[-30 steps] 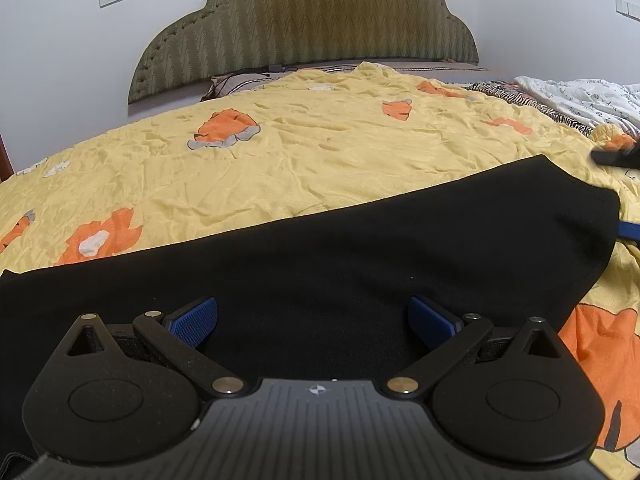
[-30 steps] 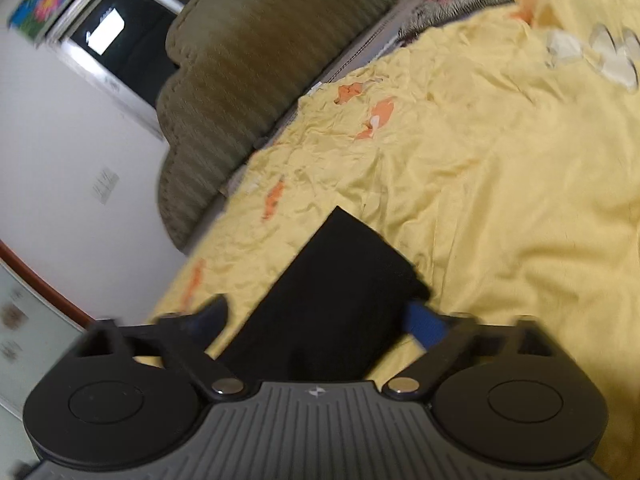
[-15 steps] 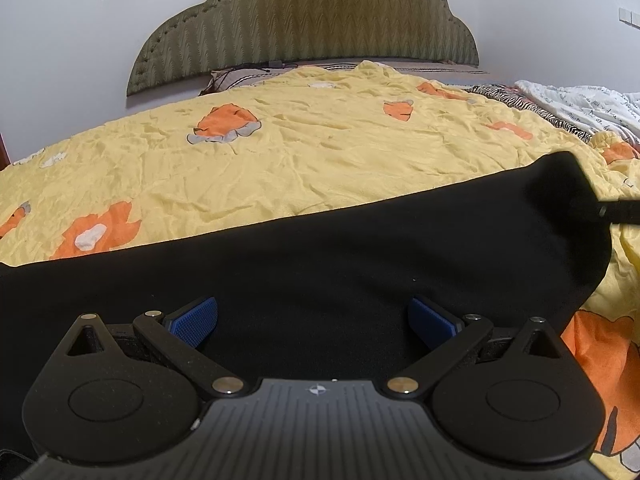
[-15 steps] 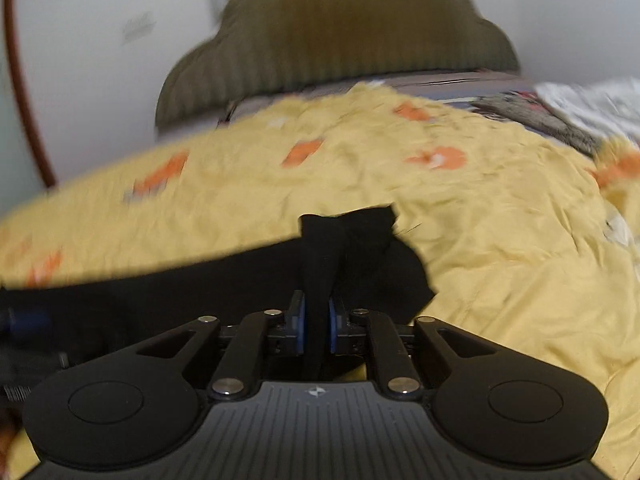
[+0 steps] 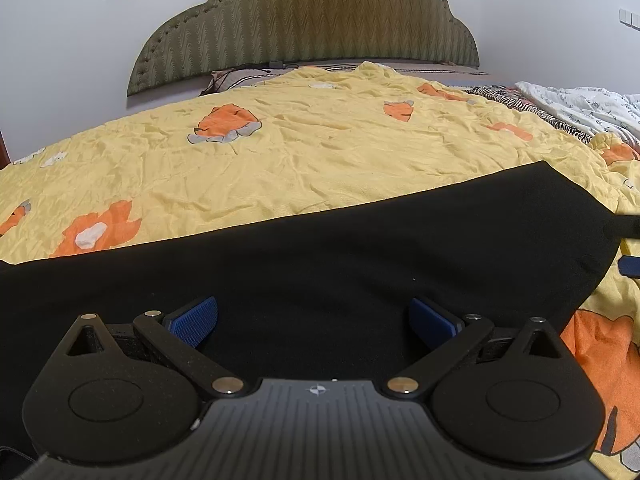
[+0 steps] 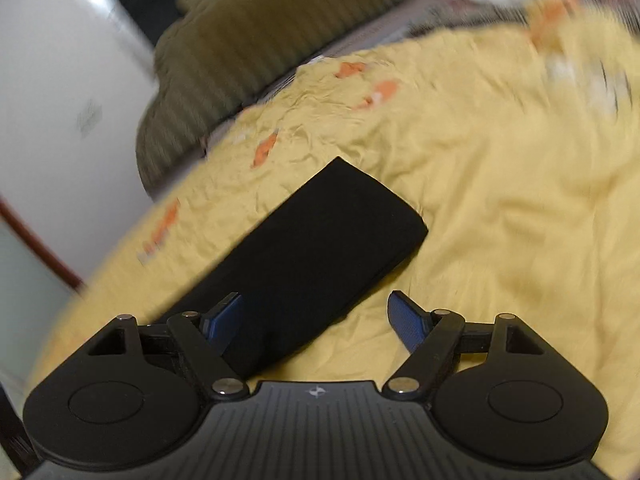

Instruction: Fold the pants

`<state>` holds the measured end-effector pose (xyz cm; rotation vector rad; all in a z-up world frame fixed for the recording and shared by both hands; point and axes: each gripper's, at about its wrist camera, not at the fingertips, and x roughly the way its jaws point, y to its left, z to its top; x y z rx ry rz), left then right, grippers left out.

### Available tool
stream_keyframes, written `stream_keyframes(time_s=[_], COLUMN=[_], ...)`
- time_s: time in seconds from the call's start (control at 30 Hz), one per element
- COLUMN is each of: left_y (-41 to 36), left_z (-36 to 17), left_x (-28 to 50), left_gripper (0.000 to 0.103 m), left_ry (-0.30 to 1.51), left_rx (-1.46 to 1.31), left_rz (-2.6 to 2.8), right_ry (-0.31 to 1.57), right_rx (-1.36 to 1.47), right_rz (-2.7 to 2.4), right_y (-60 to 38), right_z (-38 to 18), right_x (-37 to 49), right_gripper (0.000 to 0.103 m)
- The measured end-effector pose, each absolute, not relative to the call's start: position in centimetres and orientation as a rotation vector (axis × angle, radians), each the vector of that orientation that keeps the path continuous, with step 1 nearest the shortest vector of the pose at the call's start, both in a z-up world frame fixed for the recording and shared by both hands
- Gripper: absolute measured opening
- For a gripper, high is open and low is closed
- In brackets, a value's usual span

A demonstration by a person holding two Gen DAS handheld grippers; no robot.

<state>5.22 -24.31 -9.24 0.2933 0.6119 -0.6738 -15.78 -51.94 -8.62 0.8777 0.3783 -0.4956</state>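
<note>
Black pants [image 5: 320, 256] lie flat across the yellow bedspread [image 5: 304, 152], folded into a long band. My left gripper [image 5: 314, 320] is open, its blue pads low over the black cloth near its front edge, holding nothing. In the right wrist view the pants [image 6: 316, 240] show as a long band ending in a square edge. My right gripper [image 6: 316, 320] is open and empty above that end; its left pad is over the cloth, its right pad over the bedspread [image 6: 500, 208]. The other gripper's tip [image 5: 630, 266] shows at the right edge in the left wrist view.
A green padded headboard [image 5: 308, 20] stands against the white wall at the back. A zebra-striped and a white printed cloth [image 5: 576, 100] lie at the bed's far right. The right wrist view is motion-blurred.
My right gripper, shut on the pants' end half a second ago, has opened and let go; the end now lies flat. Its view has swung and tilted. The left gripper has stayed open.
</note>
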Motion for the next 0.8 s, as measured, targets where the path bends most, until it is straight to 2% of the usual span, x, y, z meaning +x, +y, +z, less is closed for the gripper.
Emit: stream_keyframes(time_s=[0.1, 0.23, 0.27, 0.3, 0.33, 0.37, 0.47, 0.57, 0.67, 0.8], left_y=[-24.3, -24.3, -24.3, -24.3, -24.3, -24.3, -24.2, -24.1, -24.3, -26.0], left_z=[-9.2, -9.2, -9.2, -9.3, -9.3, -9.3, -9.2, -8.3, -6.1, -4.1], left_x=[5.2, 5.2, 5.2, 5.2, 5.2, 5.2, 5.3, 5.4, 6.6, 9.0], left_gripper=[0.103, 0.103, 0.103, 0.103, 0.103, 0.103, 0.103, 0.096, 0.096, 0.097], left_ry=[0.612, 0.612, 0.612, 0.612, 0.612, 0.612, 0.615, 0.630, 0.710, 0.883], left_rx=[0.293, 0.293, 0.293, 0.293, 0.293, 0.293, 0.287, 0.263, 0.123, -0.080], left_rz=[-0.674, -0.674, -0.674, -0.674, -0.674, -0.674, -0.678, -0.675, -0.762, -0.924], right_ry=[0.261, 0.156, 0.141, 0.154, 0.180, 0.201, 0.235, 0.316, 0.392, 0.440], right_rx=[1.041, 1.119, 1.113, 1.109, 1.115, 1.126, 1.072, 0.741, 0.371, 0.077], right_rz=[-0.481, -0.507, -0.515, -0.541, -0.568, -0.576, -0.542, -0.547, -0.533, -0.510], right_y=[-53.3, -54.6, -55.0, -55.3, -55.7, -56.1, -56.3, -53.6, -49.2, -45.2], right_z=[-9.7, -10.1, -10.2, -10.3, -10.6, -10.9, -10.6, -7.4, -4.9, -4.2], right_x=[-16.3, -16.2, -16.1, -15.8, -15.6, -15.4, -14.9, -13.3, -11.1, -9.2], right_gripper=[0.079, 0.077, 0.070, 0.047, 0.032, 0.012, 0.009, 0.009, 0.009, 0.009])
